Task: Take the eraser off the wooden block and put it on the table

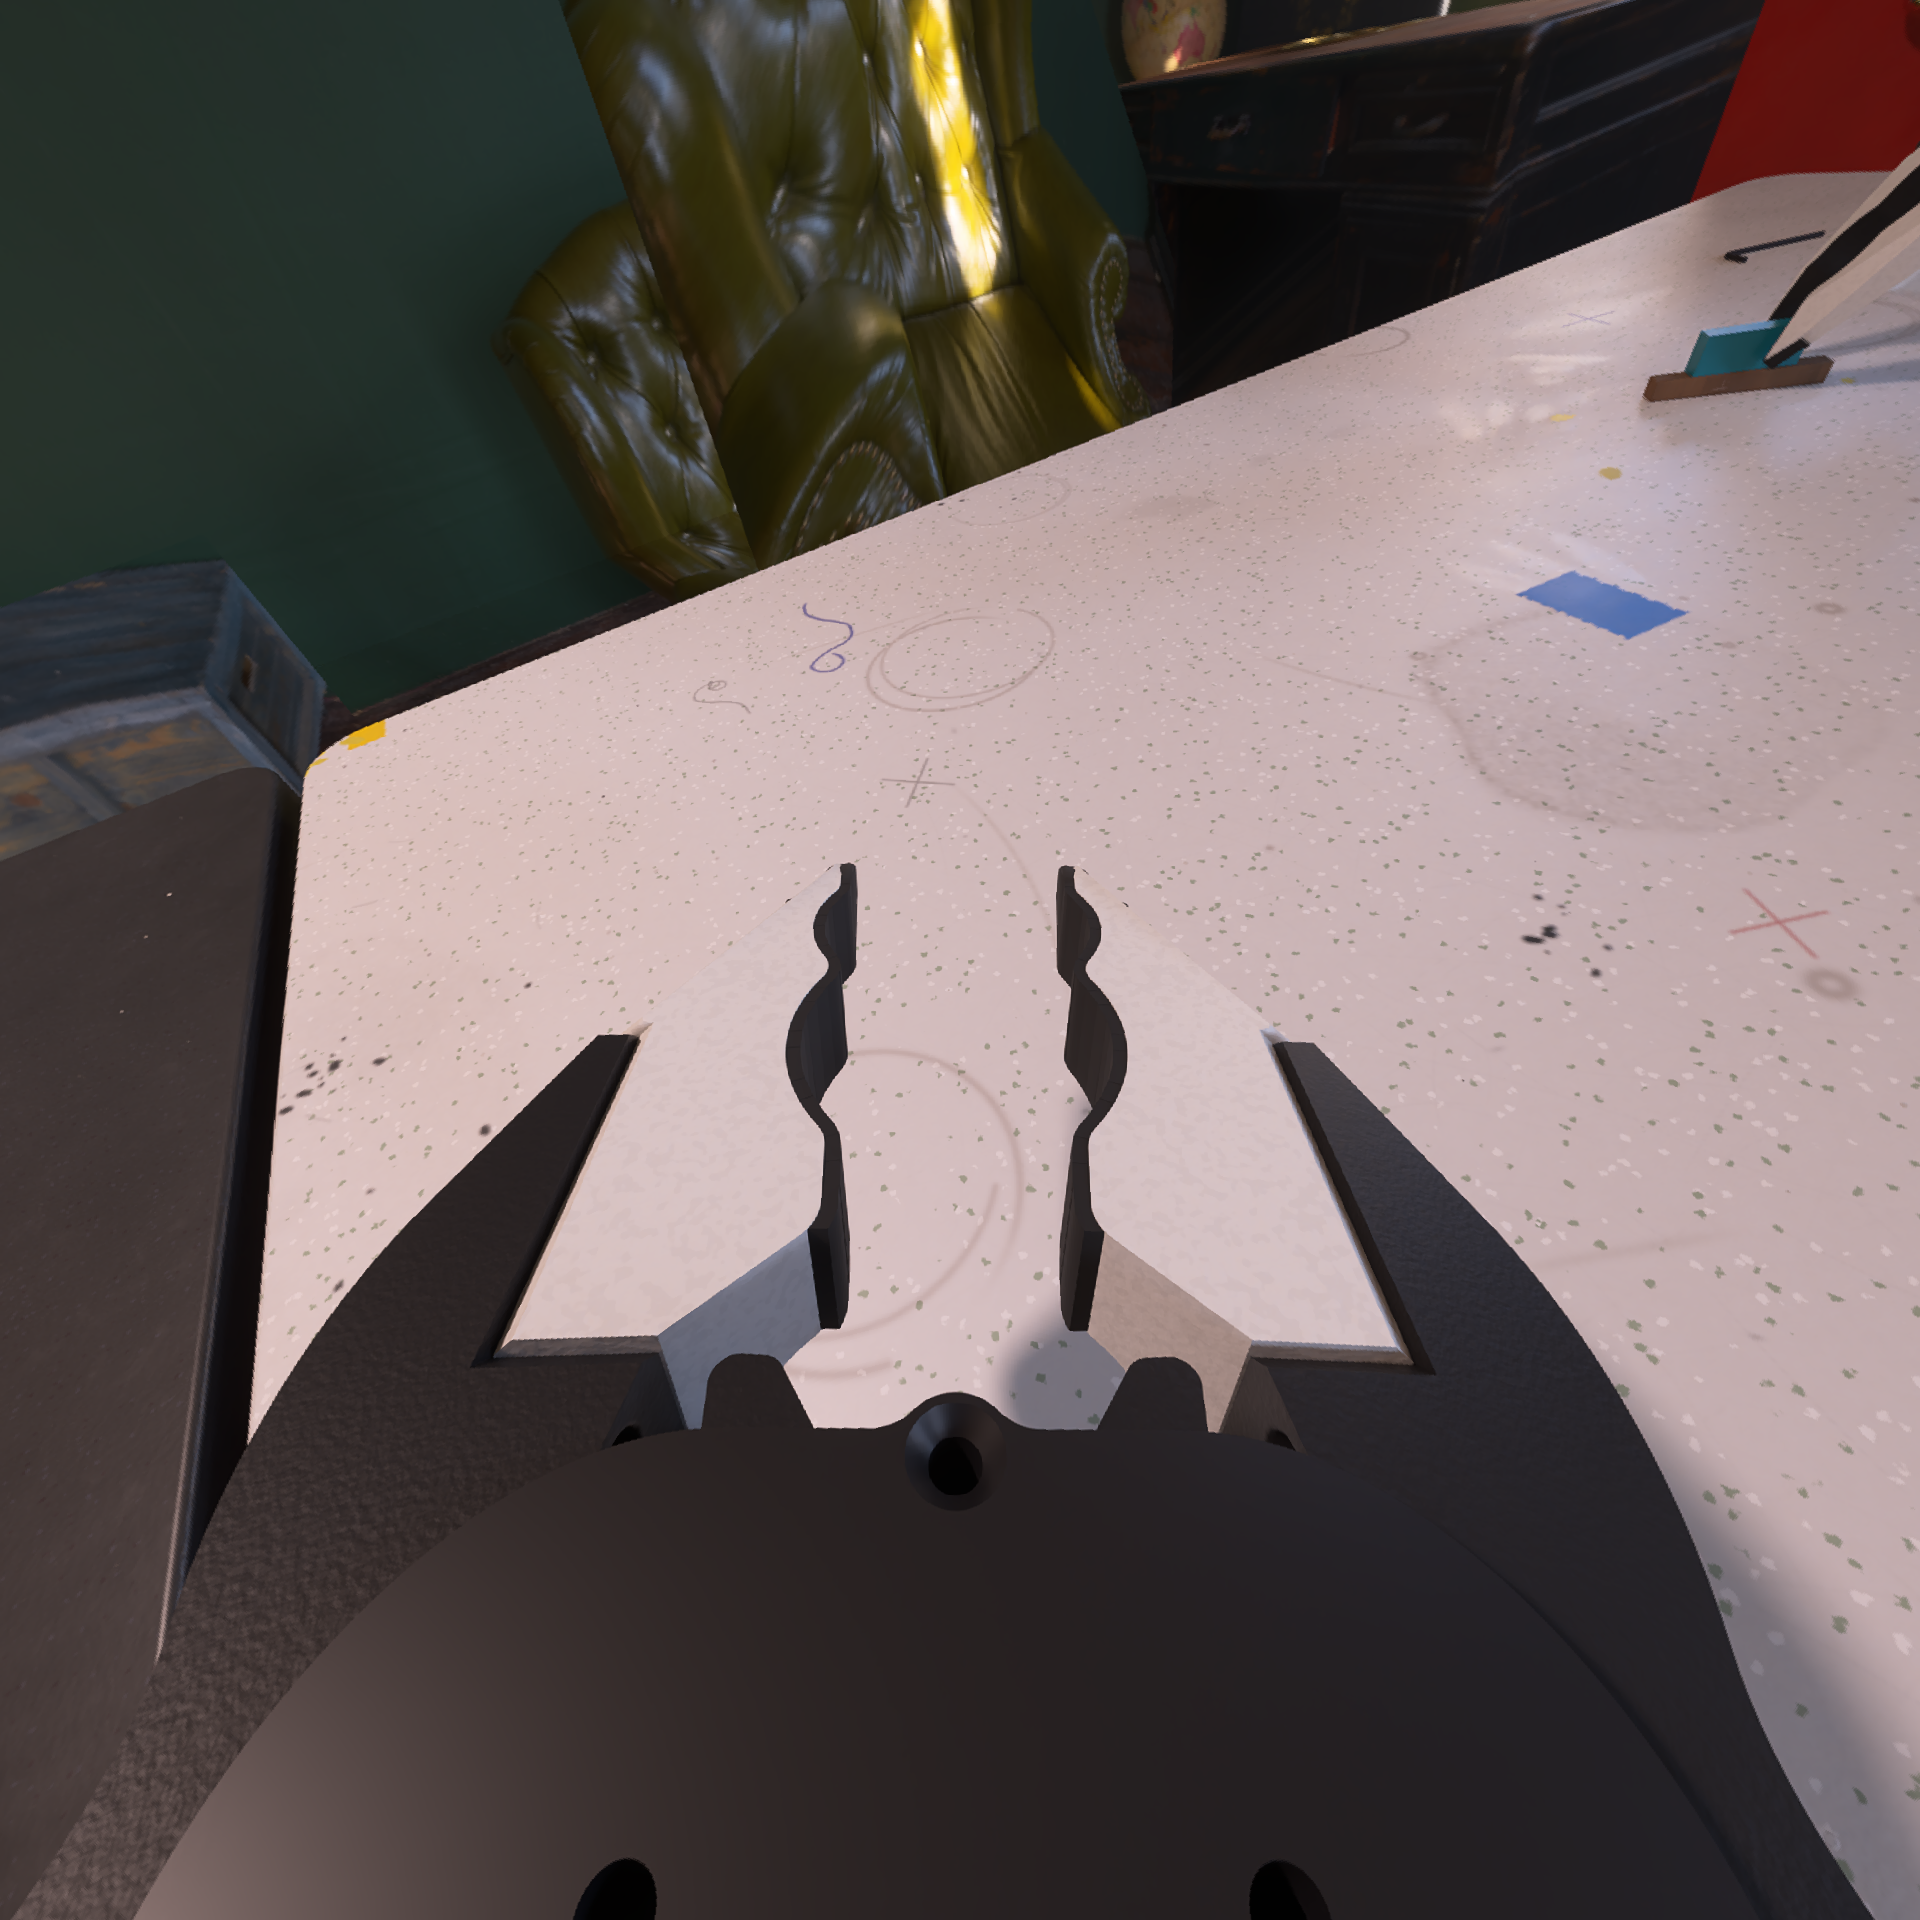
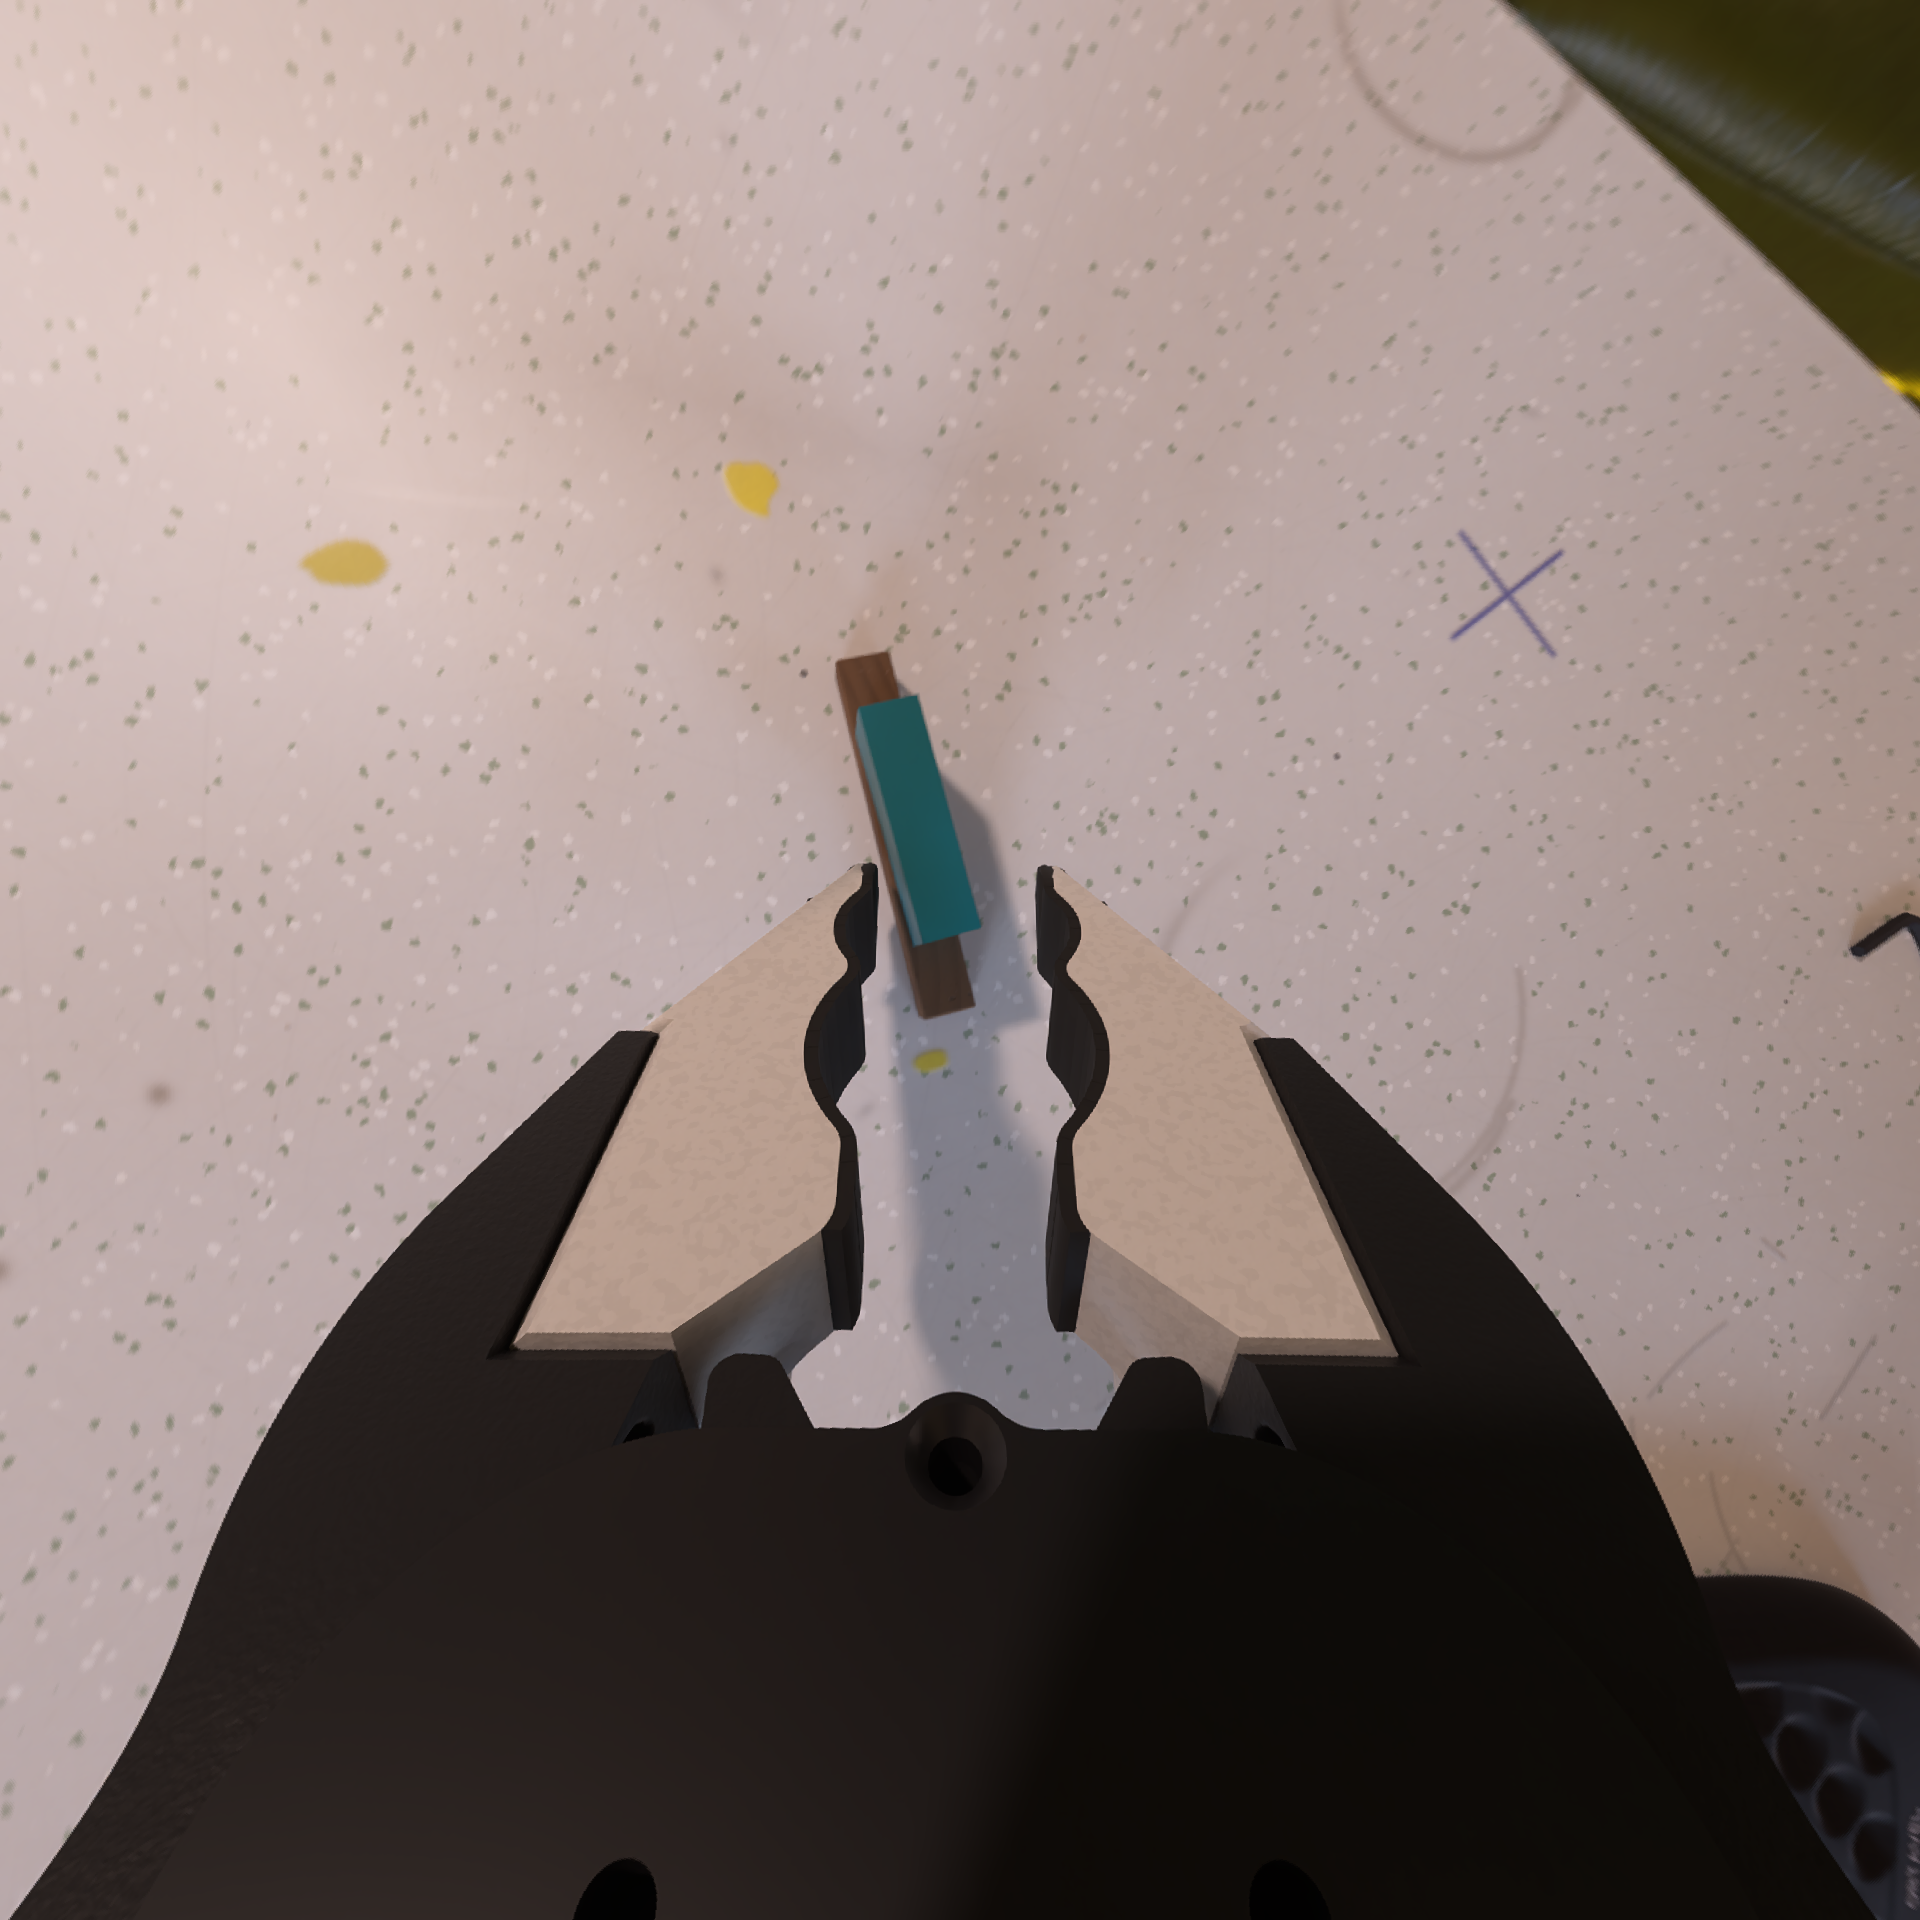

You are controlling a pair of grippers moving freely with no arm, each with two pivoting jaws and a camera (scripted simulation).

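In the left wrist view the left gripper (image 1: 956,883) hung empty with jaws apart, the eraser (image 1: 1730,348) far right atop the wooden block (image 1: 1737,382); in the right wrist view the right gripper (image 2: 956,883), jaws apart, straddled the eraser's near end, its long axis running near-to-far along the block, which an off-centre pinch might drag across the table (image 2: 416,312).

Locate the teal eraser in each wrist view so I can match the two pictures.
Left wrist view: the eraser sits far off at the upper right, on the wooden block, with the right gripper at it.
Right wrist view: the eraser lies centre frame, just beyond the open fingertips.
Shared landmark: the wooden block under it.
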